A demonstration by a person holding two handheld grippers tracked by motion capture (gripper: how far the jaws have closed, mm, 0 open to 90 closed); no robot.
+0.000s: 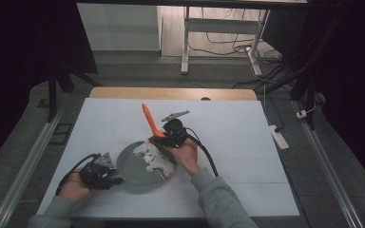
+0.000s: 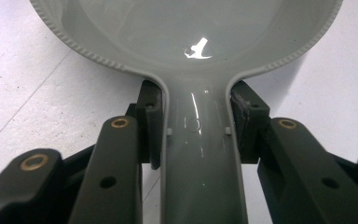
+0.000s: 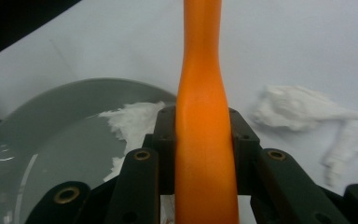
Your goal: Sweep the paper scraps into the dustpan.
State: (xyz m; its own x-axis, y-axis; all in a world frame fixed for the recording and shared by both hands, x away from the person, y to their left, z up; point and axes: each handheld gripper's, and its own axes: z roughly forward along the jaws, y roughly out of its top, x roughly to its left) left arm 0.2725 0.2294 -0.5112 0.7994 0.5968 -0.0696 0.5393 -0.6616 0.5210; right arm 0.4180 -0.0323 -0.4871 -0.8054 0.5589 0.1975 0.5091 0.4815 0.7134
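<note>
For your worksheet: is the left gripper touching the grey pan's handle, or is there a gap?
Touching. In the left gripper view, both jaws of the left gripper press against the sides of the grey pan's handle.

White table cover [image 1: 247, 142] over wooden tabletop, bare wood strip [image 1: 171, 93] along far edge, white power strip [image 1: 279, 137] on grey floor right of table, white desk legs [image 1: 186, 42] beyond, loose cables [image 1: 228, 45] on floor

A white table top [image 1: 247, 142] with a wooden far edge sits on grey carpet [image 1: 138, 71]. Beyond stands a white desk frame [image 1: 186, 42], cables [image 1: 228, 47] trailing beneath. Dark curtains flank both sides.
</note>
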